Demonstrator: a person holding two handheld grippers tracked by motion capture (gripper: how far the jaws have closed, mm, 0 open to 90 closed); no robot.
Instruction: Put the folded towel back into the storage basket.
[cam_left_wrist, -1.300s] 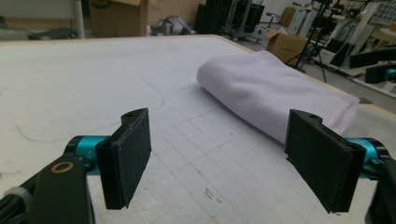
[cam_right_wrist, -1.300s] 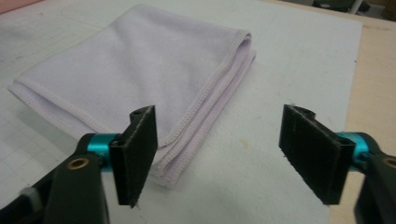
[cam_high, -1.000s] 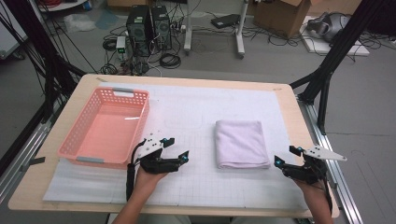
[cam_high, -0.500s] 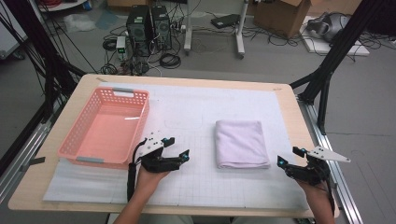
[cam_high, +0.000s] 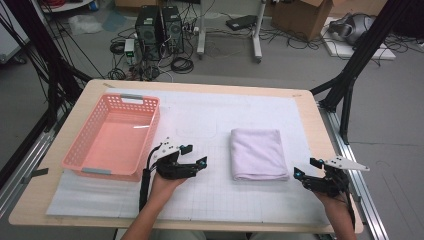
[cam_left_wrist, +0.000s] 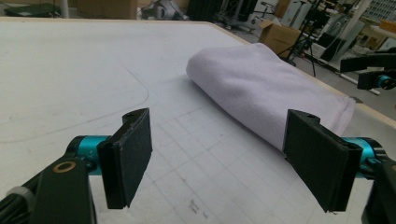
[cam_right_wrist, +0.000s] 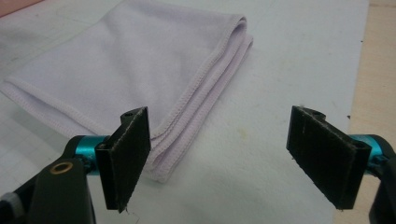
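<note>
Your left gripper (cam_high: 192, 160) is released, jaws wide apart with nothing between them, near the left side of the folded towel (cam_high: 256, 153). Your right gripper (cam_high: 306, 173) is likewise released, just off the towel's near right corner. The towel lies flat on the worktop (cam_high: 310, 107), right of the pink basket (cam_high: 112, 140).

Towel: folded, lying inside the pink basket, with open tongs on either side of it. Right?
Not quite. The towel lies on the white mat, right of the basket, as the high view shows. It is folded, with the left tongs and right tongs open beside it.
</note>
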